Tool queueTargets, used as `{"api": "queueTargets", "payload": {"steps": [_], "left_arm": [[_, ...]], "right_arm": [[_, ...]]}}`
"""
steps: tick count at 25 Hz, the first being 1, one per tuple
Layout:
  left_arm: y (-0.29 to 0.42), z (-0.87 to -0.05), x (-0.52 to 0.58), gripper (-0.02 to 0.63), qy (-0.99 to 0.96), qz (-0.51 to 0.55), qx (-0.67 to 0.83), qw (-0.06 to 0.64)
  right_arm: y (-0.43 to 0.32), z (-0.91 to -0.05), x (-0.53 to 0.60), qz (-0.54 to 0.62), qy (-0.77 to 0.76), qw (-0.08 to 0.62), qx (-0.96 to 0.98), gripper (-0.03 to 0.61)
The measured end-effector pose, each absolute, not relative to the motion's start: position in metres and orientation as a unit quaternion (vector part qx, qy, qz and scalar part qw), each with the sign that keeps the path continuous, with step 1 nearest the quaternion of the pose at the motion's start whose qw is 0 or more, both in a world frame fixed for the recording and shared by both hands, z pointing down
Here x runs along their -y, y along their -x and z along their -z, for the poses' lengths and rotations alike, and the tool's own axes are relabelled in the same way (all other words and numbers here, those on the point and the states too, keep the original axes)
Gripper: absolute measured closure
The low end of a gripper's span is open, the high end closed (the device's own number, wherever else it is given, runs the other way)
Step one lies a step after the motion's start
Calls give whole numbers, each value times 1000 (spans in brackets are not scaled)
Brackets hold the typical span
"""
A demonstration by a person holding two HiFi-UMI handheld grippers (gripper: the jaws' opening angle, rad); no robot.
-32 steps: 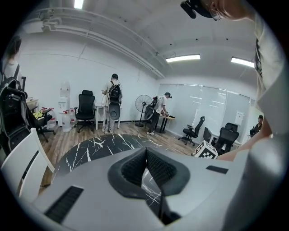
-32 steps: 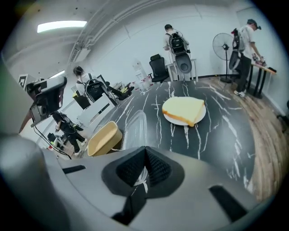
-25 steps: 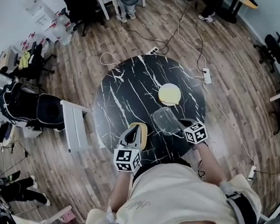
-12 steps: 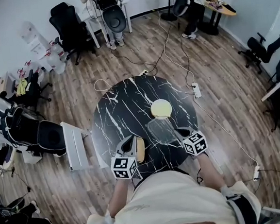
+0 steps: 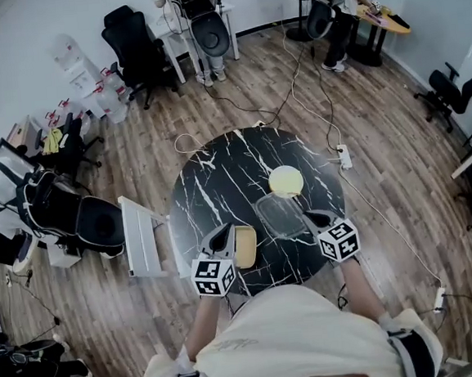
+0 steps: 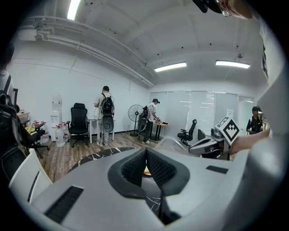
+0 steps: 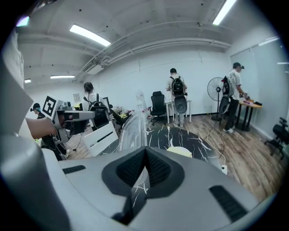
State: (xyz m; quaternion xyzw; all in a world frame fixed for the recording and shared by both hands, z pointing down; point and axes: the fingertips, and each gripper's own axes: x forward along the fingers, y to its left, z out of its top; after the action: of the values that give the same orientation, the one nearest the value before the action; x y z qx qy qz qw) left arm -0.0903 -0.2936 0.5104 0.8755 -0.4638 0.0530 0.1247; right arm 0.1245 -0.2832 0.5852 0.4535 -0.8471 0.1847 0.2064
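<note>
The right gripper pinches a clear lid that is hard to make out. The left gripper, squeezed shut, half hides a yellow tub.

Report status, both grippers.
Left gripper shut, empty, beside yellow tray. Right gripper shut on clear plastic lid, tilted up. Plate with bread beyond, apart.

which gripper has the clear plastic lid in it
The right gripper: the clear plastic lid stands up from between its shut jaws. The left gripper is shut too, but with no lid between its jaws.
</note>
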Motion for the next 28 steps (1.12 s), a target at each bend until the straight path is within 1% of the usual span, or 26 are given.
{"api": "queueTargets", "payload": {"steps": [7, 13, 18, 28], "left_arm": [[94, -491, 297, 597, -876, -36, 469, 107], [93, -477, 308, 597, -874, -17, 476, 96], [91, -452, 321, 597, -875, 5, 478, 71], [95, -400, 331, 597, -876, 43, 480, 24]], "right_arm": [[-121, -523, 289, -121, -471, 160, 859, 571], [-130, -457, 294, -55, -493, 106, 862, 571], [-137, -409, 295, -11, -498, 70, 865, 571], [-144, -376, 302, 31, -502, 41, 864, 571]]}}
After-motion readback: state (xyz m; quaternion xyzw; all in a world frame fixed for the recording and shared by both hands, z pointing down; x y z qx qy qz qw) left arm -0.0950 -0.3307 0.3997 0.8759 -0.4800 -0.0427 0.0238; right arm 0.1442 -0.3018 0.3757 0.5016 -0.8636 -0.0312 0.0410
